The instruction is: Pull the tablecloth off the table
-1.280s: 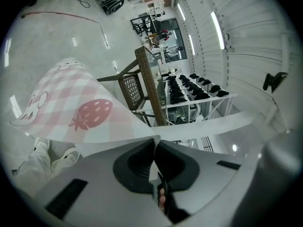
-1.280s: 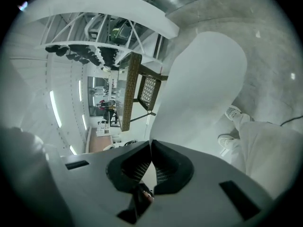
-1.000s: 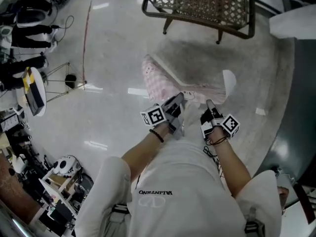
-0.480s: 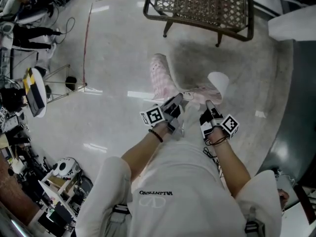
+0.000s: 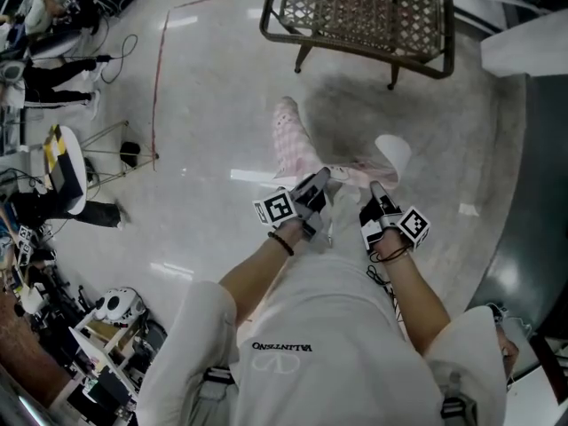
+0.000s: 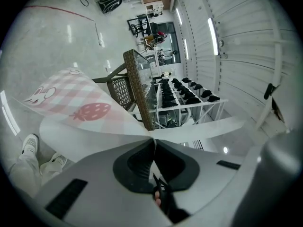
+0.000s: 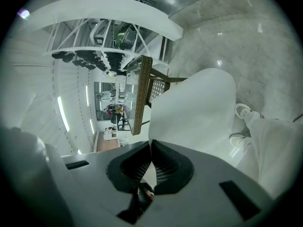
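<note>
A pink checked tablecloth (image 5: 293, 145) with strawberry and mouse prints (image 6: 90, 111) hangs free in front of me, off the wicker table (image 5: 359, 7). My left gripper (image 5: 317, 185) is shut on one edge of the tablecloth, with the cloth running out from between its jaws (image 6: 152, 138). My right gripper (image 5: 374, 187) is shut on the other edge; there the cloth shows its white underside (image 7: 199, 112). Both grippers are held close together at waist height, a short way from the table.
The wicker table (image 6: 137, 86) on dark legs stands ahead on a grey rug (image 5: 461, 140). White racks with dark items (image 6: 189, 91) are behind it. Equipment, cables and stands crowd the floor at the left (image 5: 62, 162). My white shoes (image 7: 241, 110) are below.
The cloth's hanging far end has folded in and swung toward me, its white corner lifting at the right. Both grippers have stayed almost in place, still clamped on it.
</note>
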